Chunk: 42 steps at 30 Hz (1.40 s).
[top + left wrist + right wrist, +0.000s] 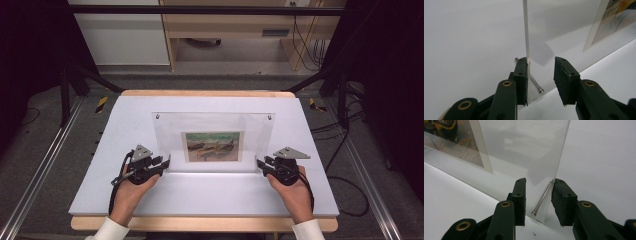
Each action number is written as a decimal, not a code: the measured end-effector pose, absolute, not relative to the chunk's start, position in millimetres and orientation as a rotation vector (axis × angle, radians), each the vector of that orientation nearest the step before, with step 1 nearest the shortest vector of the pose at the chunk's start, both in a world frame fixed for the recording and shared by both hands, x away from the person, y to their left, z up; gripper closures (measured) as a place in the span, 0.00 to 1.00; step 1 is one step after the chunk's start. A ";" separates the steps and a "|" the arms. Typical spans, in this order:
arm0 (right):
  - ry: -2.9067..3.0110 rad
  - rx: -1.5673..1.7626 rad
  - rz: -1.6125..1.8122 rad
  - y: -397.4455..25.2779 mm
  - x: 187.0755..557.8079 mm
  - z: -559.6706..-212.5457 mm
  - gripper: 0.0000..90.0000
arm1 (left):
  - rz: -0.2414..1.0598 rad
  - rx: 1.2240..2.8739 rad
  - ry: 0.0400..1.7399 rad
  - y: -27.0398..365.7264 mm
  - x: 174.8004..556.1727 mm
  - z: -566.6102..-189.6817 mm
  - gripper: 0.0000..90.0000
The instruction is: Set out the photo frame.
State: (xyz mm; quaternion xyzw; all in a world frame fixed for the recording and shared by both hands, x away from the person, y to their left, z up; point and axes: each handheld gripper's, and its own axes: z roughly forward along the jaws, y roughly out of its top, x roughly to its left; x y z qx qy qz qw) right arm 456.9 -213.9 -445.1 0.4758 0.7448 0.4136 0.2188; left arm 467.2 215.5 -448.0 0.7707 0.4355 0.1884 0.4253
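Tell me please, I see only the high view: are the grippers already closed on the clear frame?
Observer: No. In the left gripper view the left gripper is open; the clear frame edge touches only one jaw.
Operator: And the right one?
Observer: The right gripper is open too, with the frame's corner standing between its jaws.
Operator: Is anything at the corners?
Observer: A metal pin passes through the frame's lower corner, between the right gripper's jaws.

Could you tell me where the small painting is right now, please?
In the high view, the painting sits inside the clear upright frame at the white board's middle, between the left gripper and right gripper.
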 end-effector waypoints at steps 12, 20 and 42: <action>2.027 1.275 1.151 -208.9 459.0 -442.1 0.25 | 0.518 1.882 1.029 220.2 469.9 -441.9 0.26; 2.009 1.214 1.150 -210.4 453.9 -439.2 0.13 | 0.514 1.874 0.979 221.7 467.0 -437.7 0.10; 1.934 1.242 1.162 -236.0 435.0 -430.8 0.14 | 0.551 1.860 0.931 241.6 456.5 -426.3 0.09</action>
